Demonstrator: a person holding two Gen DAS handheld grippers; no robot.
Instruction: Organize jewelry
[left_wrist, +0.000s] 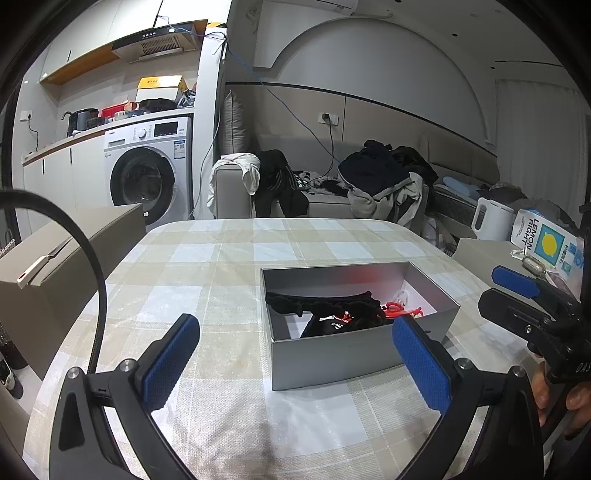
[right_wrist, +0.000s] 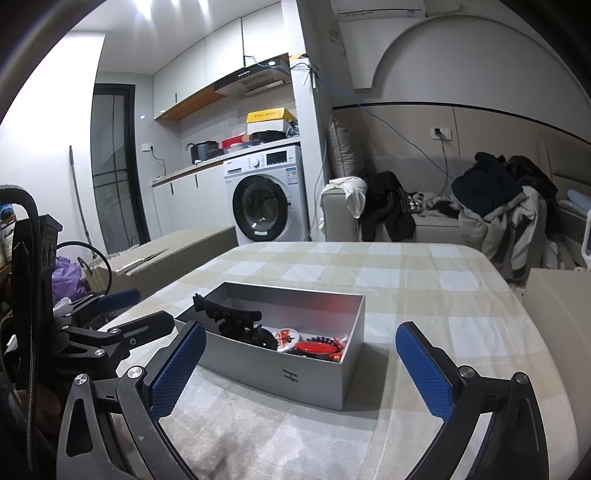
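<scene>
You see a silver-grey box (right_wrist: 291, 373) on the beige-and-white checked counter (right_wrist: 424, 295), black hair clip (right_wrist: 229, 317) and red jewelry (right_wrist: 317, 347) inside; your tongs (right_wrist: 299, 365) are black with blue textured pads (right_wrist: 424, 365).

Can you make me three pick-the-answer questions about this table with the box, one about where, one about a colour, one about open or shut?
1. Where are the red beads?
A. inside the silver box
B. on the tablecloth
C. on the sofa

2. What colour are the pads on the left gripper?
A. green
B. blue
C. yellow

3. How is the right gripper?
A. shut on a bracelet
B. shut on nothing
C. open, holding nothing

Answers: 1 A, the beads lie in the box beside a black hair clip. 2 B, both pads are blue. 3 C, its fingers stand wide apart with only the box seen between them.
</scene>
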